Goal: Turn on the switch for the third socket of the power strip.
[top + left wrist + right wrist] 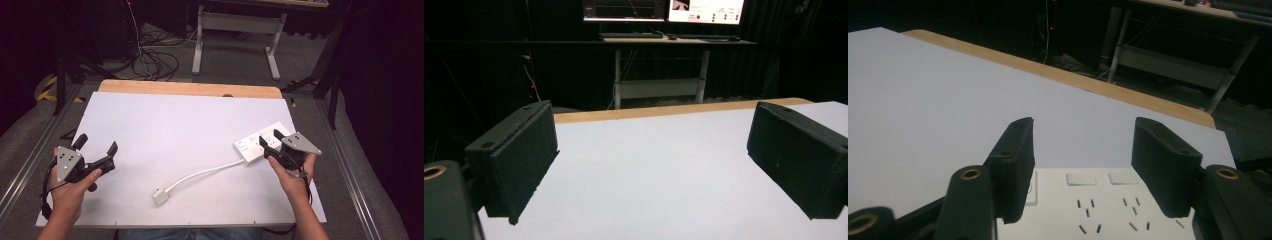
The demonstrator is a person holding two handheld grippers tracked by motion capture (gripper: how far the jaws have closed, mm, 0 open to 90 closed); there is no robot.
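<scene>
Hovering at right of the frame, the right gripper (270, 139), jaws apart and empty, straddles the power strip (260, 142). Its long axis runs toward upper right. The left gripper (96, 144), also open, waits well apart at lower left.

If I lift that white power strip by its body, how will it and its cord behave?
The power strip looks like a rigid plastic block lying flat, so it should lift without bending or rolling. Its smooth faces may slip between the pads of the right gripper, now open above it. The thin cord lies in a loose curve; it will probably drag the plug along.
</scene>
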